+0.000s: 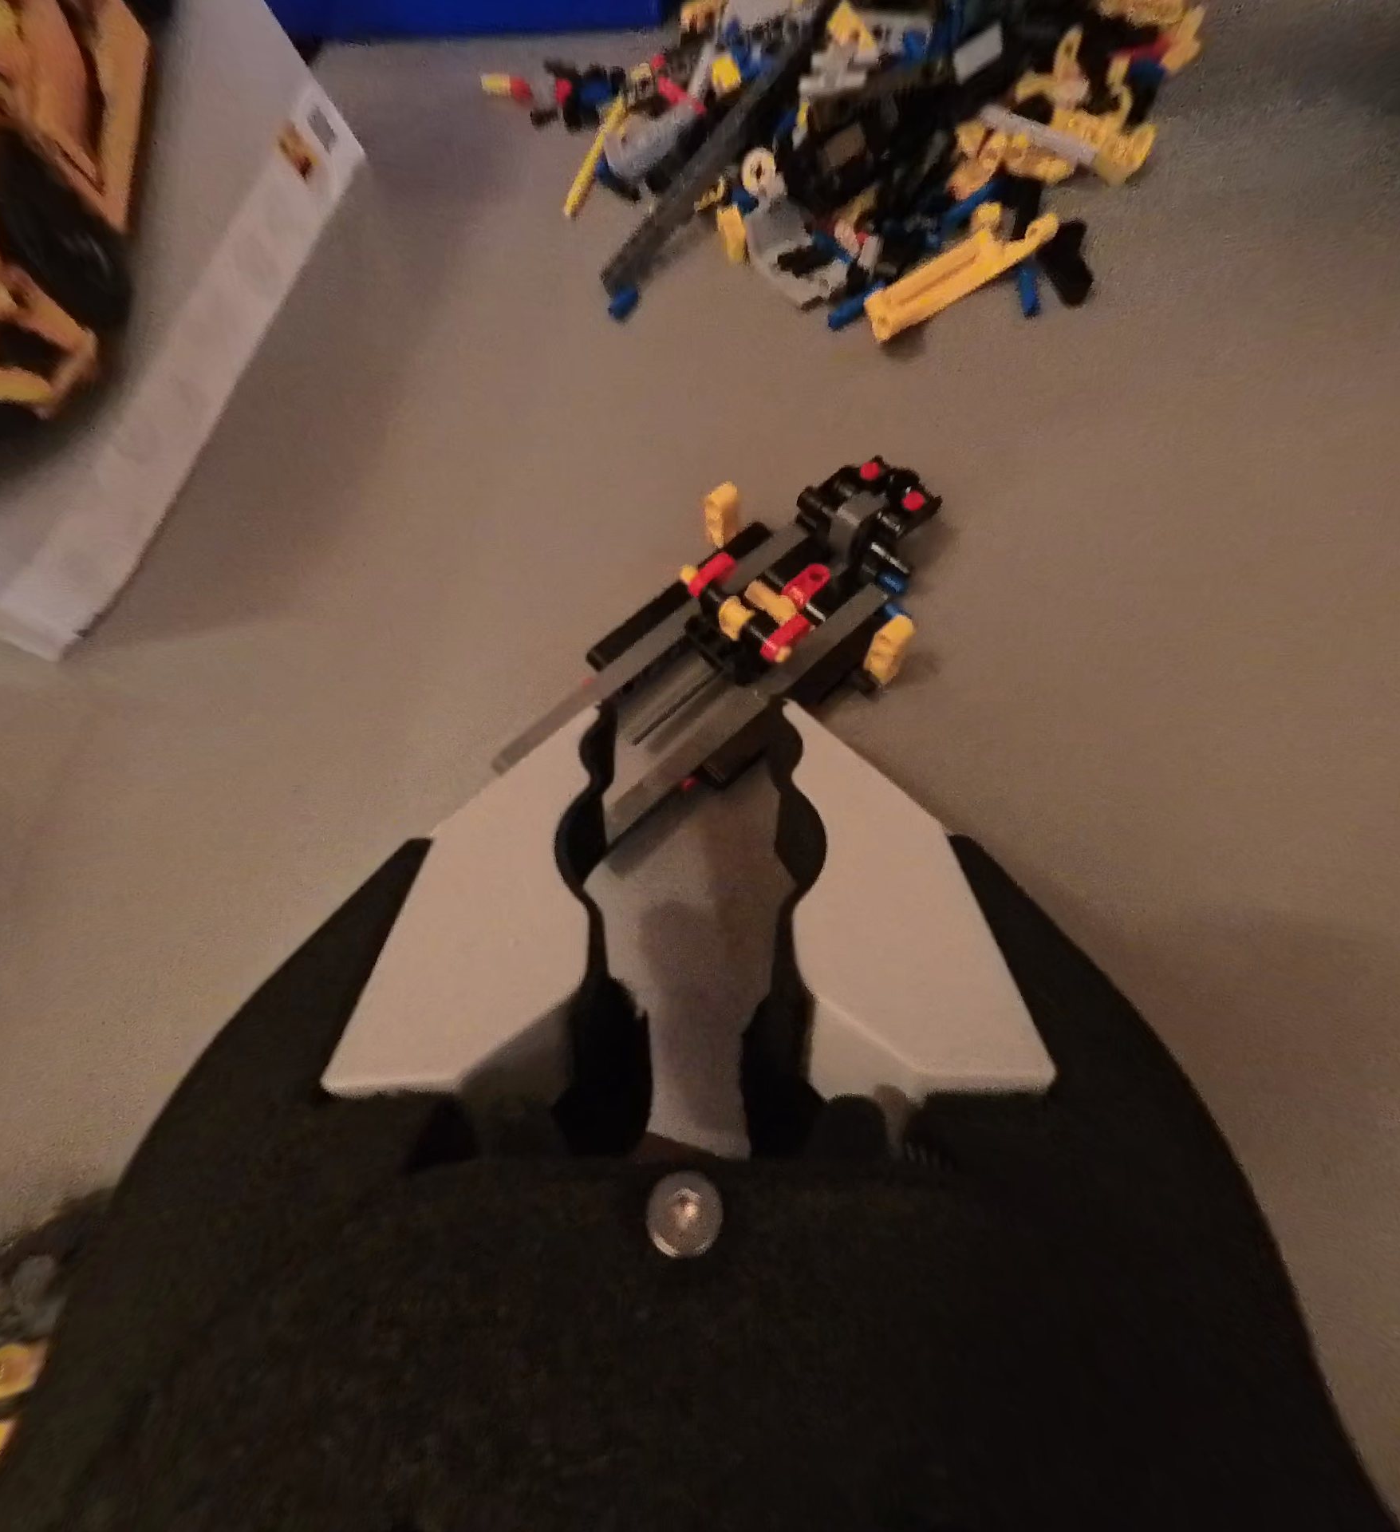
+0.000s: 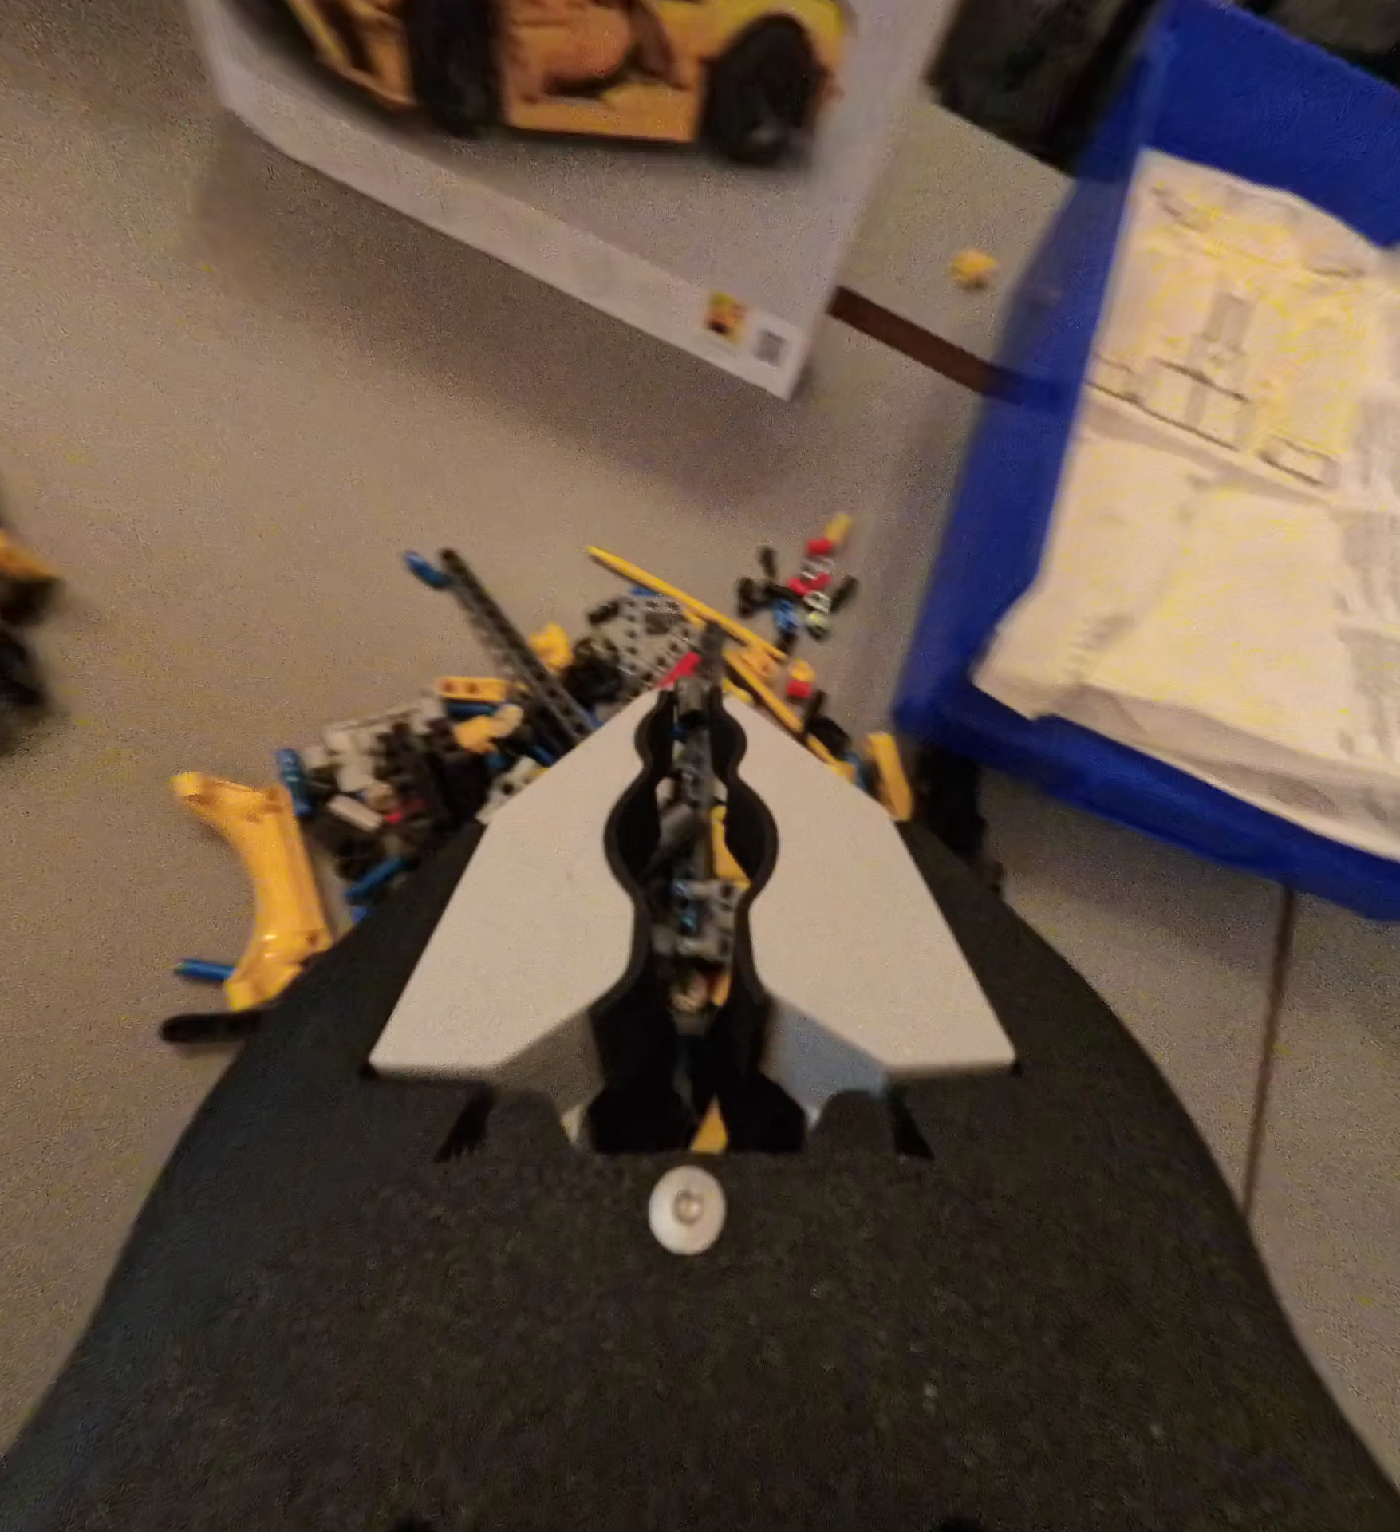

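Note:
In the left wrist view, a built assembly of black, grey, red and yellow bricks (image 1: pixel 771 613) lies on the grey table (image 1: pixel 348 787). Its near grey end reaches in between my left gripper's (image 1: pixel 692 721) fingertips. The jaws stand wide, with a gap beside the right pad, so the left gripper is open. In the right wrist view, my right gripper (image 2: pixel 690 705) is closed on a thin dark grey brick piece (image 2: pixel 692 746) that runs lengthwise between the pads. It hangs over a pile of loose bricks (image 2: pixel 464 746).
The pile (image 1: pixel 862 141) lies beyond the assembly. A white product box (image 1: pixel 207 290) is far left and also shows in the right wrist view (image 2: pixel 597 166). A blue bin (image 2: pixel 1011 580) holding a paper booklet (image 2: pixel 1227 497) stands right. A yellow curved panel (image 2: pixel 265 879) lies near left.

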Demonstrator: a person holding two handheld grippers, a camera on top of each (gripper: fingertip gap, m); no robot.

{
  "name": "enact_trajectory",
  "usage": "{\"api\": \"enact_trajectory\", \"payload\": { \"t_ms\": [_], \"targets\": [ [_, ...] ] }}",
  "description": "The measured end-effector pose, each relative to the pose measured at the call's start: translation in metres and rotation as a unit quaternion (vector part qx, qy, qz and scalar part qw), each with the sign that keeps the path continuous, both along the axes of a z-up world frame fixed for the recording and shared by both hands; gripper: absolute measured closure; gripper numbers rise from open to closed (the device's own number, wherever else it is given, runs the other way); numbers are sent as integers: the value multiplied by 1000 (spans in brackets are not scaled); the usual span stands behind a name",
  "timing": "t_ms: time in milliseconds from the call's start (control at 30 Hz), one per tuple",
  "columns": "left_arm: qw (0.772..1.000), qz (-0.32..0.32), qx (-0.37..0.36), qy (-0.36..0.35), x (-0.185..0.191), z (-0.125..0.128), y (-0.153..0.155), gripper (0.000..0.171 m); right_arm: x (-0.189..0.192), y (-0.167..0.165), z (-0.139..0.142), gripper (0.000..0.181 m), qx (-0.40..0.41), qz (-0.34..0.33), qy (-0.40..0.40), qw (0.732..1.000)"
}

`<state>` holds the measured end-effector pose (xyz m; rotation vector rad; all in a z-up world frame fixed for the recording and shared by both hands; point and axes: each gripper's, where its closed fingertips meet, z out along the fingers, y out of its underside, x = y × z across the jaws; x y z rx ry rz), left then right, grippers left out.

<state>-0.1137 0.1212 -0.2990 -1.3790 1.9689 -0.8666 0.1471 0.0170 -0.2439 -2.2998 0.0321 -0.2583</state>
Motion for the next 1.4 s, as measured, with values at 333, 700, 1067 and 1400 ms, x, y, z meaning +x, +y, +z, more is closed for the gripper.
{"api": "enact_trajectory", "payload": {
  "t_ms": [333,700,1067,1400],
  "targets": [
    [995,-15,-40,88,-9,-28,-13,134,32,-31,-61,167,-87,-44,91,991],
    [995,-16,-93,36,2,3,-24,147,-123,50,4,161,98,226,104,964],
    [997,13,-49,60,5,-19,-7,134,-210,94,-74,162,-73,384,93,916],
    [996,24,-50,-72,11,35,4,139,-216,113,-11,174,137,419,-168,882]
  ]
}}
